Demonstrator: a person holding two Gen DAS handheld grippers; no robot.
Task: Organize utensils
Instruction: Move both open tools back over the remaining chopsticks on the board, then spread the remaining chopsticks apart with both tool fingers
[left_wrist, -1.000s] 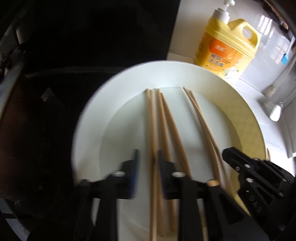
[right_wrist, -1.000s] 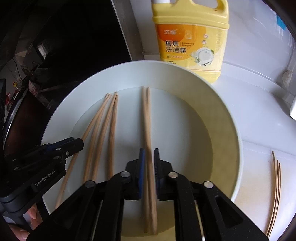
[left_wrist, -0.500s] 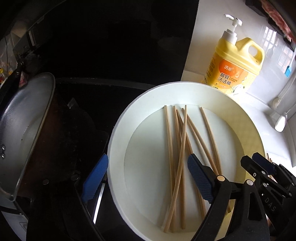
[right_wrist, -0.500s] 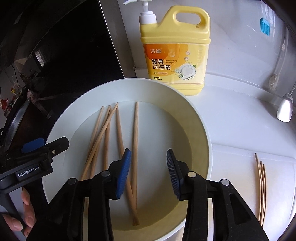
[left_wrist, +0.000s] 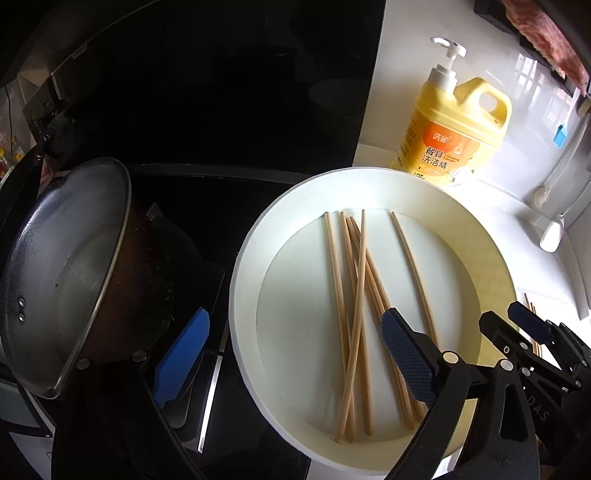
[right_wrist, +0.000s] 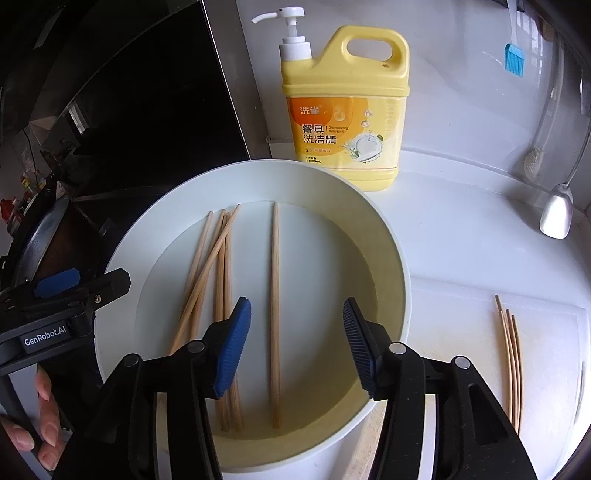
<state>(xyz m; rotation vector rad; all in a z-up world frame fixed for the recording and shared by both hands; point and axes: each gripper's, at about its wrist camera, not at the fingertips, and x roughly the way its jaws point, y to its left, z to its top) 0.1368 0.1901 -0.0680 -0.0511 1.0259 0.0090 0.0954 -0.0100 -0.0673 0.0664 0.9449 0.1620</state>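
Note:
Several wooden chopsticks (left_wrist: 354, 306) lie loose in a white round plate (left_wrist: 251, 258), some crossed; one chopstick (right_wrist: 275, 295) lies apart to the right of the crossed bunch (right_wrist: 218, 280). My left gripper (left_wrist: 295, 354) is open wide and empty, raised over the plate's left rim. My right gripper (right_wrist: 297, 343) is open and empty above the plate (right_wrist: 391, 258), its jaws either side of the lone chopstick without touching it. The right gripper also shows in the left wrist view (left_wrist: 524, 325).
A yellow dish-soap bottle (right_wrist: 347, 110) stands behind the plate. More chopsticks (right_wrist: 511, 354) lie on the white counter at right. A metal pan (left_wrist: 62, 273) sits on the dark stove at left. A spoon (right_wrist: 556, 214) lies far right.
Both grippers have opened and let go of the chopsticks, then pulled back and up from the plate. The released chopsticks now lie crossed in the plate.

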